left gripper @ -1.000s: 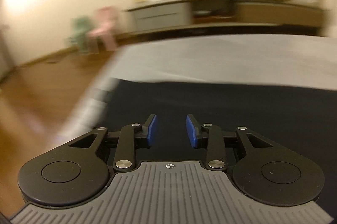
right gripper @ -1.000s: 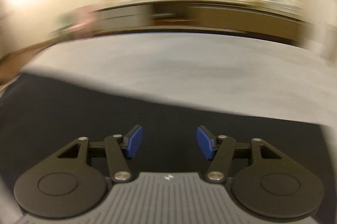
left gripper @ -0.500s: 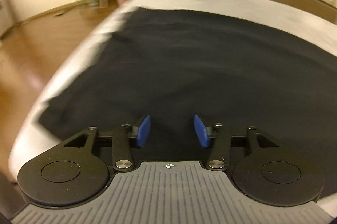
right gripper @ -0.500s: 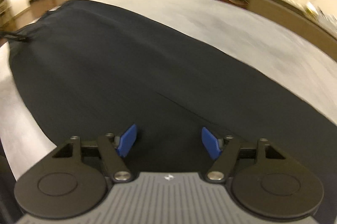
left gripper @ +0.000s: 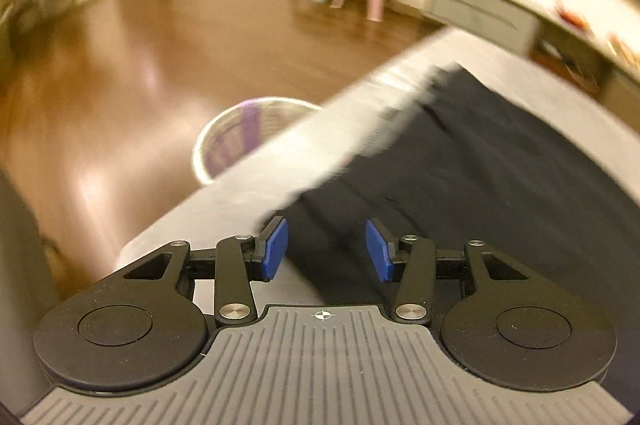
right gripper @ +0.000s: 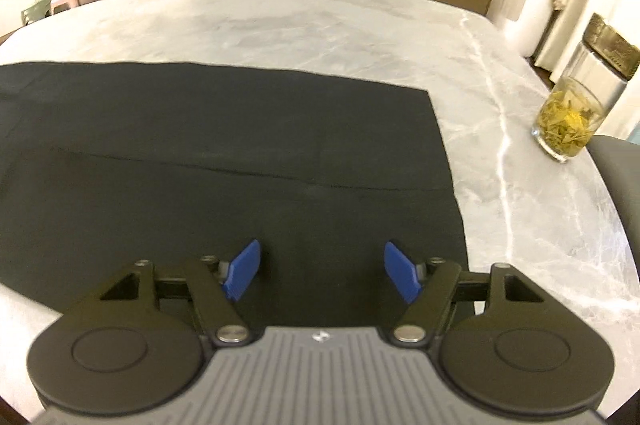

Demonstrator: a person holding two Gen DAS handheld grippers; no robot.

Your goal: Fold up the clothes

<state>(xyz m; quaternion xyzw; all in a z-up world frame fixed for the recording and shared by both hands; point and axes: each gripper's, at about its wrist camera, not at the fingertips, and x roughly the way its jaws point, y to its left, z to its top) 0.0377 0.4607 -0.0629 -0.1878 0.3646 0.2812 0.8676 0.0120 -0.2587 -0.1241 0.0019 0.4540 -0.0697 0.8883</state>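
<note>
While the black garment (right gripper: pixel 224 161) lies spread flat on the marble surface (right gripper: pixel 320 25), the right gripper (right gripper: pixel 322 275) hovers wide apart over its near corner, and the left gripper (left gripper: pixel 326 253), jaws closing with nothing clamped, hangs above the opposite edge. Pinching one layer only could drag the cloth askew. The glass jar (right gripper: pixel 576 121) near the rim risks a knock.

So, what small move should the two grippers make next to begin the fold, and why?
Probably lower both onto the near hem and pinch it. The black garment lies flat on the marble table. The right gripper is open above its near right corner, holding nothing. The left gripper, its jaws closing a little, is over the other end's edge, nothing pinched.
</note>
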